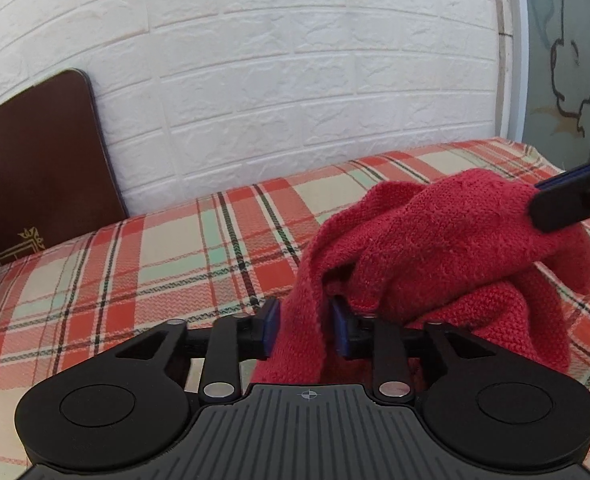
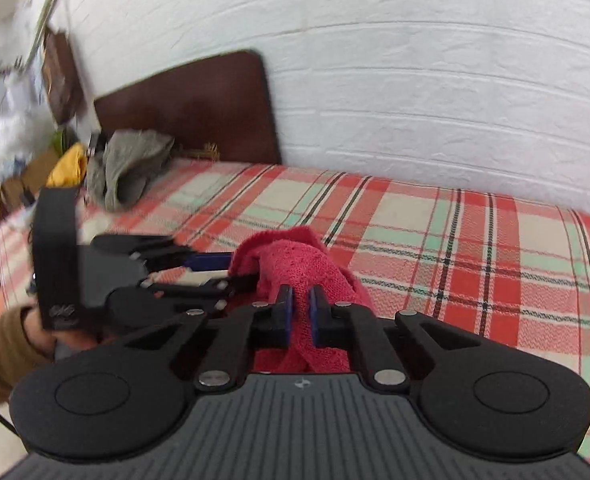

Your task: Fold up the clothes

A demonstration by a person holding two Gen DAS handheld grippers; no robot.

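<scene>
We held a red knitted garment [image 1: 455, 240] in both black two-finger grippers, lifted over the plaid bedspread [image 1: 135, 248].

Our left gripper [image 1: 303, 330] pinched one strip of knit and our right gripper [image 2: 301, 316] clamped another, so we judged the fold was only starting; next we needed to spread it flat. Open bed lay ahead, bounded by the white brick-pattern wall [image 1: 295, 60] and brown headboard [image 2: 199, 108].
</scene>
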